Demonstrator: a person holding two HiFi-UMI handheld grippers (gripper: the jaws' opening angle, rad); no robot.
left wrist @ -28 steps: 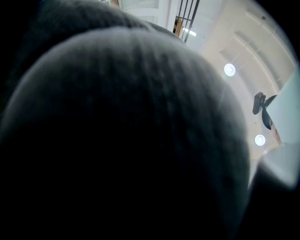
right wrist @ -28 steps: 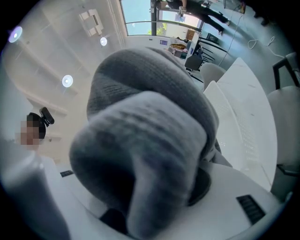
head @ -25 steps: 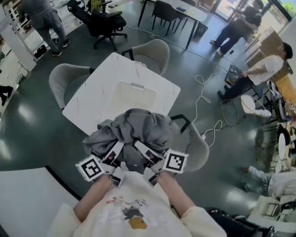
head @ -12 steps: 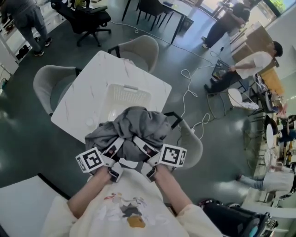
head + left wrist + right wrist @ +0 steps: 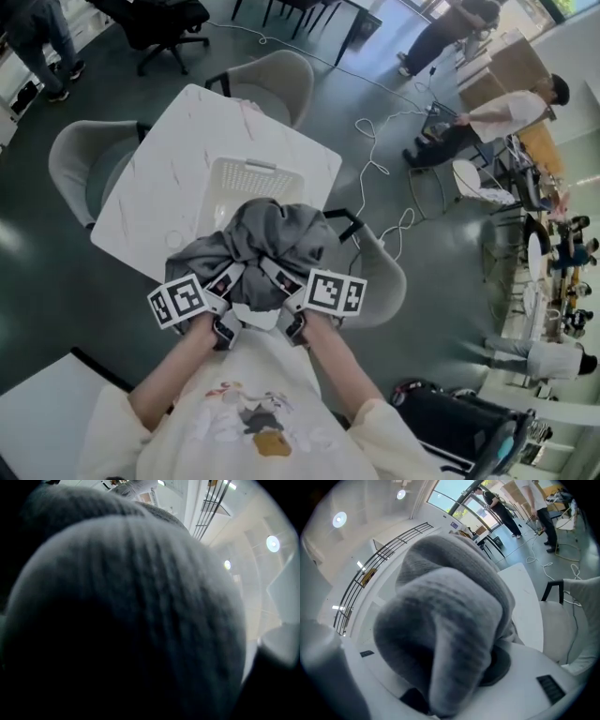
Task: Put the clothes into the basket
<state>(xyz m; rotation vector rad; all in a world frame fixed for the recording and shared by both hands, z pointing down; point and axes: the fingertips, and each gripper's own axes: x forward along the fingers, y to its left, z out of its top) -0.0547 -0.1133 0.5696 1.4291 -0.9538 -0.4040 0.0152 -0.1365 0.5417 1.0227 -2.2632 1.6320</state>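
Note:
A bunched grey garment (image 5: 267, 239) hangs over the near edge of the white table (image 5: 150, 187), held up by both grippers. It hides the near rim of the white slatted basket (image 5: 246, 176), which stands on the table just beyond it. My left gripper (image 5: 232, 275) and right gripper (image 5: 272, 274) sit side by side under the bundle, tips buried in the cloth and shut on it. Grey knit fabric (image 5: 140, 597) fills the left gripper view. In the right gripper view a thick fold of the garment (image 5: 454, 620) is pinched between the jaws.
Grey chairs stand at the table's left (image 5: 80, 164), far side (image 5: 277, 80) and near right (image 5: 380, 281). A white cable (image 5: 375, 141) lies looped on the dark floor. People stand at the far right (image 5: 511, 108). Another white tabletop (image 5: 37, 412) is at lower left.
The grey bundle stays gripped by both grippers and has moved slightly up toward the basket. The head view has shifted, so the table and basket sit higher and more to the left.

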